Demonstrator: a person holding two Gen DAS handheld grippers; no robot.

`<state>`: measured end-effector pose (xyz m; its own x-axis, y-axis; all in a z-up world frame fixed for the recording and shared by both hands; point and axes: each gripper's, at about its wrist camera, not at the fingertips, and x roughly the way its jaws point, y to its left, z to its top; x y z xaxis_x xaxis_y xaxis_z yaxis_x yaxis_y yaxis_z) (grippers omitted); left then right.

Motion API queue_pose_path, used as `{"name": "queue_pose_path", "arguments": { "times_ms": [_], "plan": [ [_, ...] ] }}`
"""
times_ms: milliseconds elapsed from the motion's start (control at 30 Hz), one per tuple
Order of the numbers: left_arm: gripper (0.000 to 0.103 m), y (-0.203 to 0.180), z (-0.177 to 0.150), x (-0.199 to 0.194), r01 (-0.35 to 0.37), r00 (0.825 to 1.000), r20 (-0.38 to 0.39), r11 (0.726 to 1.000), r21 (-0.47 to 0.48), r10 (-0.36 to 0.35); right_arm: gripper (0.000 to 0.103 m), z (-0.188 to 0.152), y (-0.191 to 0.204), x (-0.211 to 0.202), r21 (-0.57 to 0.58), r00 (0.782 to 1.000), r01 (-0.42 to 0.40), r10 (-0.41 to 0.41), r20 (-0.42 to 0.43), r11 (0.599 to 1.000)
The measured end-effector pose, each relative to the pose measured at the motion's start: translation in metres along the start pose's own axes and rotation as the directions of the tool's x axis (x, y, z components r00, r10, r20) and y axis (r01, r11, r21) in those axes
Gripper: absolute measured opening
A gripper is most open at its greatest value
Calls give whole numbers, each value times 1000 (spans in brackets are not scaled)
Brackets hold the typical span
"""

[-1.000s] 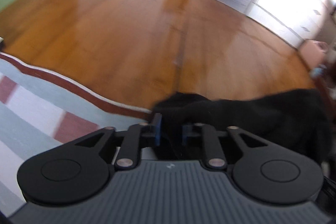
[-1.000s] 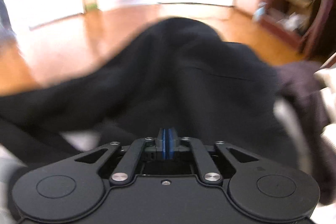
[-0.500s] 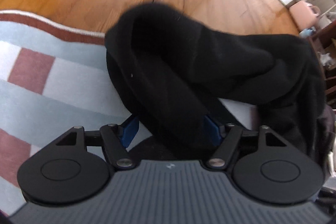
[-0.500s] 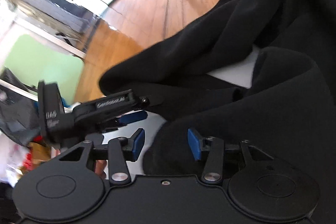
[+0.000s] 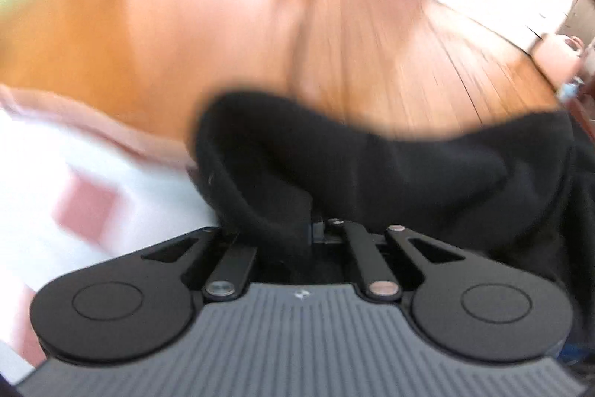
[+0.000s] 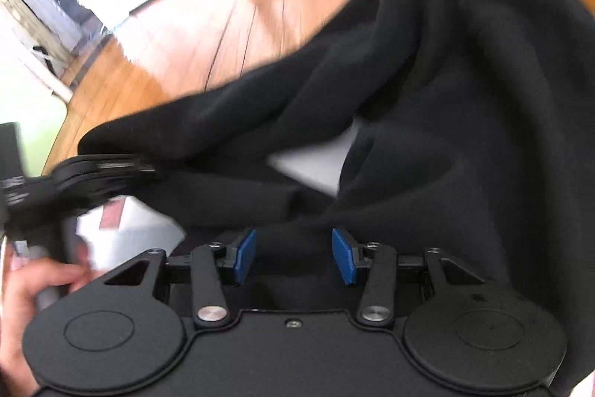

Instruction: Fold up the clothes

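A black garment point(image 5: 409, 166) lies bunched at the edge of a pale rug, blurred by motion. My left gripper point(image 5: 310, 233) is shut on a thick fold of it at the garment's left end. That fold rises between the fingers and hides the pads. In the right wrist view the same black garment point(image 6: 446, 80) fills the right half. My right gripper point(image 6: 293, 253) stands open low over it. Its blue pads point(image 6: 245, 255) are well apart, with dark cloth lying between and beneath them. The left gripper point(image 6: 93, 173) shows at the left, at the garment's tip.
A pale blue rug point(image 5: 74, 173) with red-brown squares and a red-brown border lies under the garment. Beyond it stretches the wooden floor point(image 5: 186, 43). A pink object point(image 5: 557, 51) stands at the far right. A hand point(image 6: 37, 285) grips the left tool.
The left gripper's jaws, wide around the fold half a second ago, have closed on it. The right gripper, shut a second ago, opened and stays open, a little lower over the cloth.
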<state>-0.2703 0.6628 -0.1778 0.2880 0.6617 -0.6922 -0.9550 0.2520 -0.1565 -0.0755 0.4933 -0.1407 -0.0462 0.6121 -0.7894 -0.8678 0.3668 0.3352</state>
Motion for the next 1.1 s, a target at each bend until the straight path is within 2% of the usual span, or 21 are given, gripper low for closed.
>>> {"name": "queue_pose_path", "arguments": {
  "times_ms": [67,133,233,300,367,400,467,533,567,600,667,700,767,833,900,967,1033,1100],
  "plan": [
    [3,8,12,-26,-96,987,130,995,28,92,50,1,-1,-4,-25,998,40,-39,48,999],
    [5,23,21,-39,-153,972,183,988,14,148,50,2,-5,-4,-33,995,84,-82,55,996],
    [6,47,25,-27,-135,985,111,990,41,130,50,2,-16,6,0,994,104,-104,22,995],
    [14,59,25,-15,-95,995,40,993,76,92,50,3,-19,8,-7,994,106,-106,14,994],
    [23,69,26,-4,-78,997,-22,996,34,79,50,5,-20,9,-14,994,106,-106,7,994],
    [24,75,27,1,-64,997,-44,998,-16,63,51,8,-20,6,-21,996,86,-86,10,996],
    [37,87,28,7,-15,997,-74,994,-112,6,51,23,-22,0,-8,1000,-2,2,21,1000],
    [40,97,26,13,27,995,-89,981,-194,-45,54,46,-29,-1,39,993,-114,114,8,993],
    [40,99,24,13,41,994,-92,975,-218,-62,62,58,-31,2,65,986,-163,165,-19,984],
    [40,100,22,14,54,992,-96,969,-241,-79,62,70,-34,7,88,978,-197,202,-49,976],
    [43,98,20,16,63,990,-111,969,-241,-92,63,91,-36,18,124,981,-166,177,-81,978],
    [46,94,18,19,61,989,-121,973,-221,-90,63,102,-37,19,109,988,-121,130,-81,987],
    [59,91,20,24,43,987,-147,983,-180,-70,63,126,-38,15,68,997,-61,64,-45,996],
    [63,89,22,30,20,985,-168,988,-150,-46,63,153,-45,8,52,999,-39,40,-8,998],
    [64,83,22,34,0,985,-173,990,-144,-26,66,185,-55,8,44,1000,-6,6,-8,999],
    [64,84,23,31,-7,986,-169,990,-139,-17,68,220,-68,17,39,998,51,-49,-47,998],
    [61,83,22,25,-23,989,-151,992,-121,5,69,250,-84,27,36,987,141,-138,-85,989],
    [38,81,21,18,-43,991,-128,994,-100,30,69,267,-99,44,31,966,217,-210,-152,976]
  ]
}}
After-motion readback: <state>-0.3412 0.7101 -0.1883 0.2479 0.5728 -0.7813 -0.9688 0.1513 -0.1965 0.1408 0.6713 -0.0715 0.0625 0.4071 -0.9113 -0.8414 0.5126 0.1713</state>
